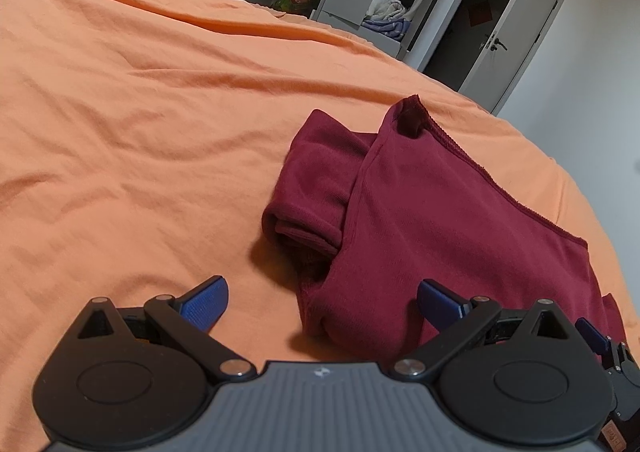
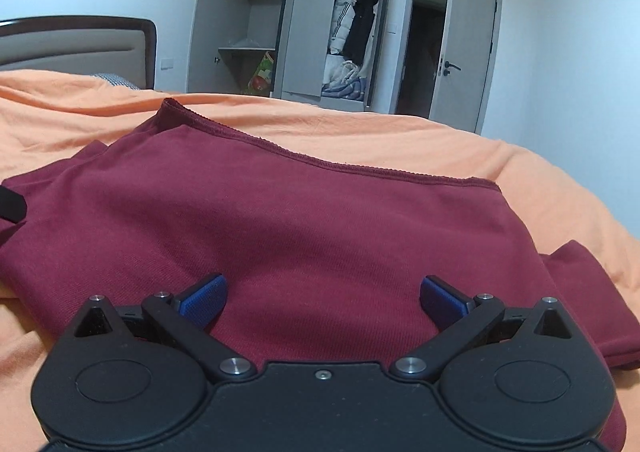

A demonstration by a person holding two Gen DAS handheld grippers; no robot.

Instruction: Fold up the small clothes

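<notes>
Both claws, left (image 1: 322,302) and right (image 2: 323,300), spread wide, empty. Maroon shirt (image 2: 280,220) on bed (image 1: 140,112): soft, light, limp; best pinched at hem corners.

The left gripper (image 1: 322,306) has two black arms with round black bases and shiny silver screws. Its fingers (image 1: 206,302) have bumpy blue pads. The middle part is grey with thin lines and a small white mark. The right gripper (image 2: 323,302) looks much the same, with blue pads and silver screws, but its middle part is plain black with one small screw.
</notes>
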